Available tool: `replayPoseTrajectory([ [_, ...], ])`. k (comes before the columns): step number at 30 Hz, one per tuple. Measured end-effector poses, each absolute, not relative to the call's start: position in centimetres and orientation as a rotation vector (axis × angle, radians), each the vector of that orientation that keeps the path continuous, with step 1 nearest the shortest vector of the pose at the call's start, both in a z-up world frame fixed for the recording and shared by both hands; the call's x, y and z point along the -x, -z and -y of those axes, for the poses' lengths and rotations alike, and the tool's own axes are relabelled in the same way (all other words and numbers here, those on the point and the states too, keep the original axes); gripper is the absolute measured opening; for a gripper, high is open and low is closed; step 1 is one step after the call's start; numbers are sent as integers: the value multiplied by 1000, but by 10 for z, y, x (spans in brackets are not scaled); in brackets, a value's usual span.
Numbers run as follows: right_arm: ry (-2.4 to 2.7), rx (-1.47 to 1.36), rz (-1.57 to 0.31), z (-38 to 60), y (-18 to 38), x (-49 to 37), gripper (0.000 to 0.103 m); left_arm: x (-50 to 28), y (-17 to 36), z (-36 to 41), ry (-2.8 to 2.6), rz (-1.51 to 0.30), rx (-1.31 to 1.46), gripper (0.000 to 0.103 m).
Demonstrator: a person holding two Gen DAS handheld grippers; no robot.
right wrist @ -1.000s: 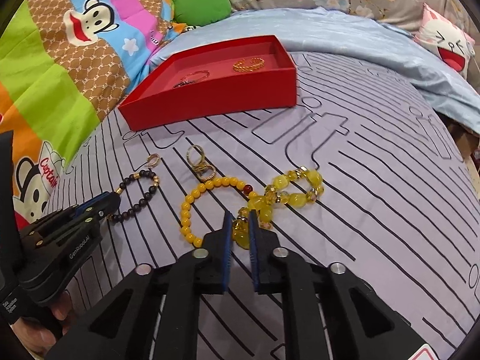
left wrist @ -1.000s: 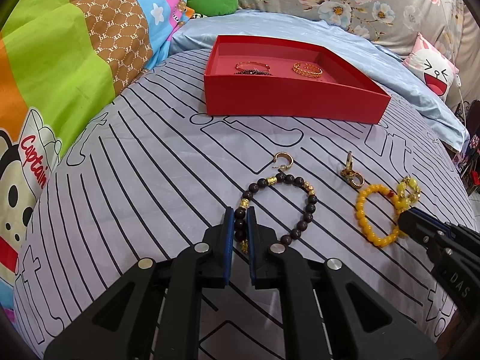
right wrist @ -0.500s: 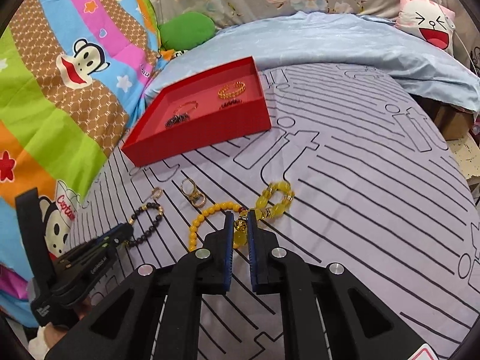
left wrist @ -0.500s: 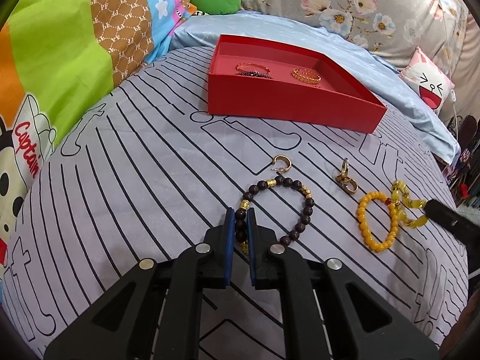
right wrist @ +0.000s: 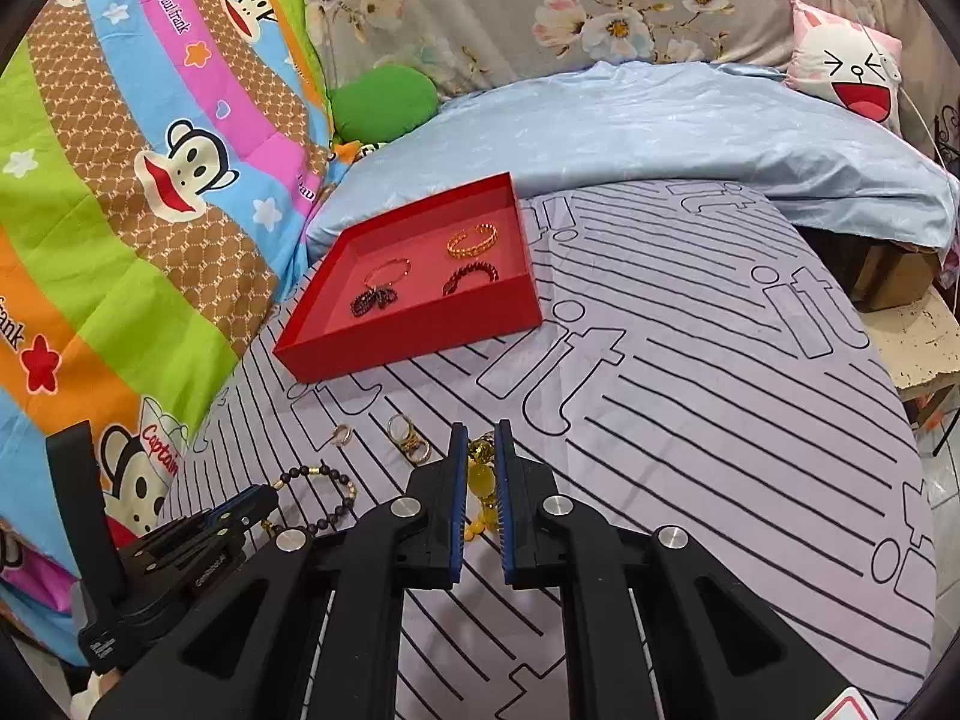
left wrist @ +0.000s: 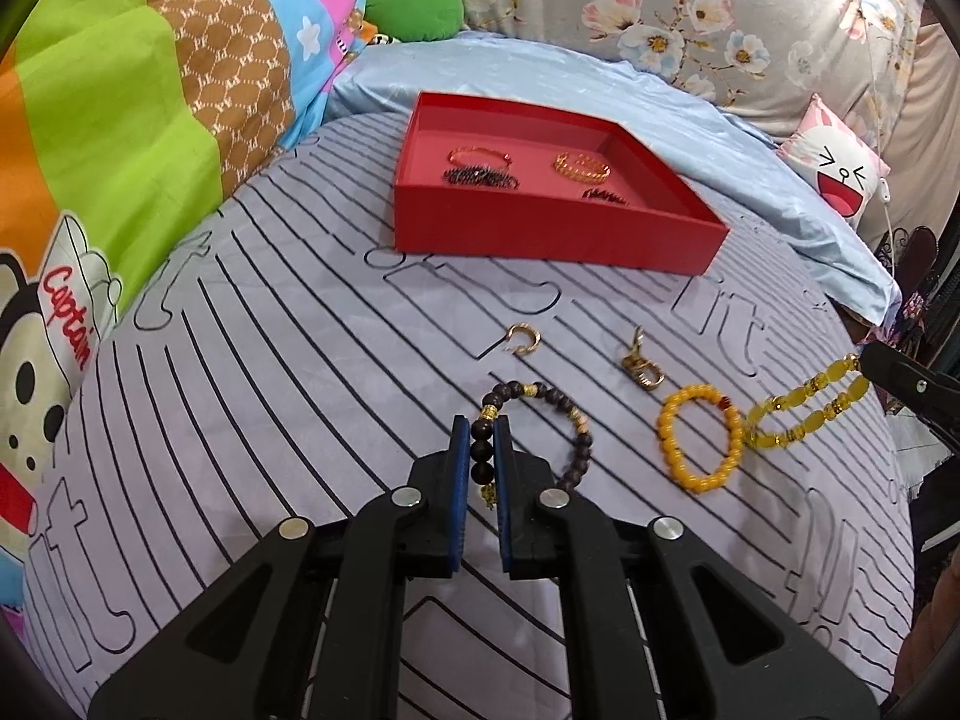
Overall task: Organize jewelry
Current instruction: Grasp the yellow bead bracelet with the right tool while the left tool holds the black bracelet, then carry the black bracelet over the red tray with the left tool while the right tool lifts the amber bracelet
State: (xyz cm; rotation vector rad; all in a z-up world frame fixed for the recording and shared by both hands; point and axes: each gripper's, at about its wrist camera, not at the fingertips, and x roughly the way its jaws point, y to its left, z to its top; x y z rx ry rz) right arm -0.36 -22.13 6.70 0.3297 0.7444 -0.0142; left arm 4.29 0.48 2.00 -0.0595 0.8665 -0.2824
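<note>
My left gripper (left wrist: 480,426) is shut on the dark bead bracelet (left wrist: 579,432), which trails onto the bed. My right gripper (right wrist: 480,438) is shut on the translucent yellow bead bracelet (right wrist: 478,474), which hangs lifted off the bed; it also shows in the left wrist view (left wrist: 804,411), with the right gripper (left wrist: 870,363) at the far right. An opaque yellow bead bracelet (left wrist: 699,444), a gold clip ring cluster (left wrist: 642,366) and a gold hoop earring (left wrist: 523,339) lie on the sheet. The red tray (left wrist: 558,234) holds several bracelets.
The bed has a grey striped sheet (right wrist: 690,408), a blue pillow (right wrist: 660,126) behind the tray, a colourful cartoon quilt (right wrist: 120,192) at the left and a pink cushion (right wrist: 846,66) at the back right. The bed's right edge drops to a stool (right wrist: 918,342).
My right gripper has risen and pulled back, lifting the translucent yellow bracelet off the sheet. My left gripper has risen slightly, still holding the dark bracelet.
</note>
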Motion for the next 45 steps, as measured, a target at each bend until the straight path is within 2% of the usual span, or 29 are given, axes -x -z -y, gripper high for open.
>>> replayPoseTrajectory([
  [17,-18,-323,-665,239,-108,-32,8,-66,-82,9,354,-769,32,8],
  [20,-31,-311,-651,240,-117,-52,1,-80,-98,13,364,-737,27,8],
  [28,-49,-250,-646,237,-130,-100,1,-127,-130,26,364,-675,11,8],
  [29,-55,-251,-664,238,-125,-101,1,-129,-130,25,362,-672,13,7],
  [31,-45,-242,-694,238,-110,-97,12,-130,-130,24,367,-672,20,8],
  [33,-27,-234,-753,237,-83,-91,32,-130,-125,24,365,-678,19,8],
  [39,-37,-222,-902,226,-22,-83,32,-127,-103,24,367,-733,24,8],
  [45,-30,-162,-942,210,0,-87,28,-120,-89,24,373,-767,32,8],
])
